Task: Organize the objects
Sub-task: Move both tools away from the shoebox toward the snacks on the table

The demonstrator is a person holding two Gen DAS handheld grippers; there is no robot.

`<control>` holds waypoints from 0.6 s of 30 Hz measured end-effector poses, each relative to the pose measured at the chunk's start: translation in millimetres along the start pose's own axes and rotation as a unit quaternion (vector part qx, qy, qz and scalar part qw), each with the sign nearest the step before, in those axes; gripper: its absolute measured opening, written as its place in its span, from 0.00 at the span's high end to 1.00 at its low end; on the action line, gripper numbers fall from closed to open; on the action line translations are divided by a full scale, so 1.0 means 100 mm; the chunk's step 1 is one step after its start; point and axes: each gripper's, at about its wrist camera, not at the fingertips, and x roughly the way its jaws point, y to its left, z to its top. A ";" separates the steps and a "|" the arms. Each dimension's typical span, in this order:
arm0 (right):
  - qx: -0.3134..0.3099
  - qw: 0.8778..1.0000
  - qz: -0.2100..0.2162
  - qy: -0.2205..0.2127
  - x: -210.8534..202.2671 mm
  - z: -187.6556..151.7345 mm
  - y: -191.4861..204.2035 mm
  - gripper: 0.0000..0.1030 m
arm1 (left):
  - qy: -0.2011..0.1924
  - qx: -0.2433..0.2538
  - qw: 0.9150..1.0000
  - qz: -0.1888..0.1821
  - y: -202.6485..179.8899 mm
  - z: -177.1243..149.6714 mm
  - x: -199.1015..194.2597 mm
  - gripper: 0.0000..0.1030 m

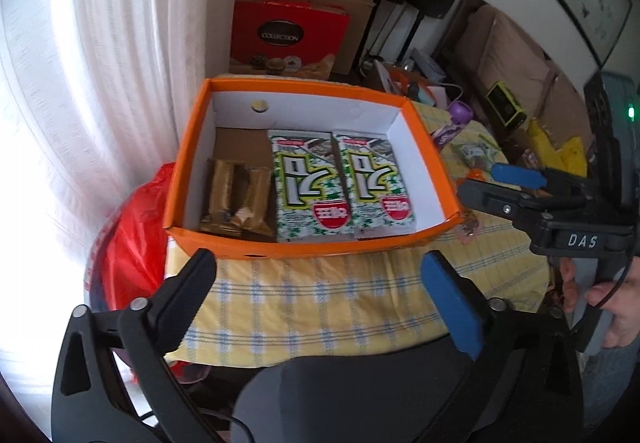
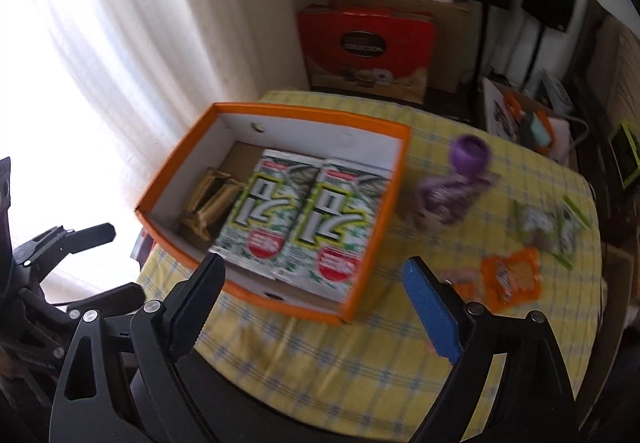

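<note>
An orange box (image 1: 224, 243) (image 2: 384, 203) stands open on the yellow checked tablecloth (image 1: 320, 307). In it lie two green-and-white cartons (image 1: 308, 183) (image 2: 264, 211) side by side and a gold packet (image 1: 240, 199) (image 2: 208, 207) at their left. My left gripper (image 1: 320, 275) is open and empty, just short of the box's near wall. My right gripper (image 2: 312, 279) is open and empty over the box's near right corner; it also shows in the left wrist view (image 1: 492, 183), right of the box. A purple packet (image 2: 444, 199), a purple cup (image 2: 468, 155), an orange packet (image 2: 508, 275) and a green-and-white packet (image 2: 548, 227) lie on the table right of the box.
A red plastic bag (image 1: 128, 243) hangs at the table's left edge by the white curtain (image 1: 100, 83). Red gift boxes (image 1: 288, 31) are stacked behind the table. A cluttered sofa (image 1: 512, 63) stands to the right. The table's right edge (image 2: 596, 243) lies just beyond the packets.
</note>
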 end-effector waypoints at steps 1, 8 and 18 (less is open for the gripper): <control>0.003 1.000 -0.007 -0.004 -0.04 -0.03 -0.06 0.09 | 0.004 -0.003 1.000 -0.008 -0.02 0.01 0.01 0.00; 0.029 1.000 -0.002 -0.010 -0.26 -0.21 -0.42 0.00 | -0.004 0.024 1.000 -0.002 -0.26 0.04 0.02 0.00; 0.082 0.995 -0.044 -0.026 -0.58 -0.45 -1.02 0.00 | 0.013 0.053 0.998 -0.014 -0.67 -0.01 0.20 0.00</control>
